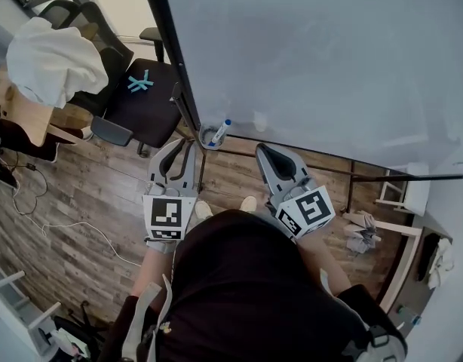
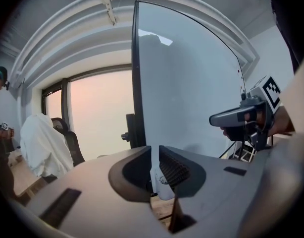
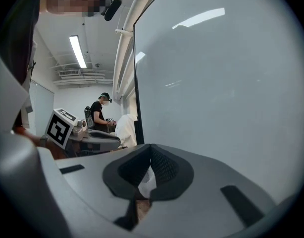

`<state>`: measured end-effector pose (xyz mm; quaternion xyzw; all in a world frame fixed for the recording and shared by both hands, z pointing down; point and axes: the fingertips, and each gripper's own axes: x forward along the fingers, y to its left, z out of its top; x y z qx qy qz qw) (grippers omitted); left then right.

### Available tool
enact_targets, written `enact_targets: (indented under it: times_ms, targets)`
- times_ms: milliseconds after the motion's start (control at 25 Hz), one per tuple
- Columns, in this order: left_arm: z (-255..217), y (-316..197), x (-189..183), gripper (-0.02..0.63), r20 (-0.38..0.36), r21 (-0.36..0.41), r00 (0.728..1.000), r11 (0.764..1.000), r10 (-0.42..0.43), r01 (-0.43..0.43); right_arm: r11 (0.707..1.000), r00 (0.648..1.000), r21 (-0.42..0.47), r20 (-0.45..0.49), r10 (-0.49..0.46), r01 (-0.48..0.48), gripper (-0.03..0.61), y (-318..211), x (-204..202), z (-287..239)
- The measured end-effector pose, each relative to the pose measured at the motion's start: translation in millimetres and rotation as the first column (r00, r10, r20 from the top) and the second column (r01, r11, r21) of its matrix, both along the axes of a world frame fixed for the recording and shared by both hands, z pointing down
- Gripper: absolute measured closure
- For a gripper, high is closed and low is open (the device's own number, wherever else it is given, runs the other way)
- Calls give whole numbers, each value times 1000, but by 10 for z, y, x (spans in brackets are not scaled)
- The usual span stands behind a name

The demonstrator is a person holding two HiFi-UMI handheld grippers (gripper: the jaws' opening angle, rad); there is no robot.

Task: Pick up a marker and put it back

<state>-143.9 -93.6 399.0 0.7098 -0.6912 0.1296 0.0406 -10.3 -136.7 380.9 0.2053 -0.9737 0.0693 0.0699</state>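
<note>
Two grippers faced the whiteboard (image 1: 314, 59): the left gripper's (image 2: 155, 152) jaws stood narrowly apart, the right gripper's (image 3: 150, 150) jaws together; the marker (image 1: 221, 130) stood in its cup (image 1: 207, 139).

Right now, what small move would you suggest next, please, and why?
Probably swing the left gripper right and forward to the marker: it stands in the cup by the whiteboard, and that gripper is close, empty, jaws slightly apart.
</note>
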Motion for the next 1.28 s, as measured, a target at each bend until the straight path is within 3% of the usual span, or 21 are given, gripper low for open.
enact_targets:
  times_ms: [680, 1280]
  targets:
    - [-52, 471, -474, 604, -20, 20, 983, 983, -180, 180, 981, 981, 17, -1, -195, 195, 565, 196, -615, -58]
    - [-159, 703, -668, 605, -59, 67, 972, 970, -229, 233, 953, 953, 37, -12, -302, 302, 565, 364, -913, -86]
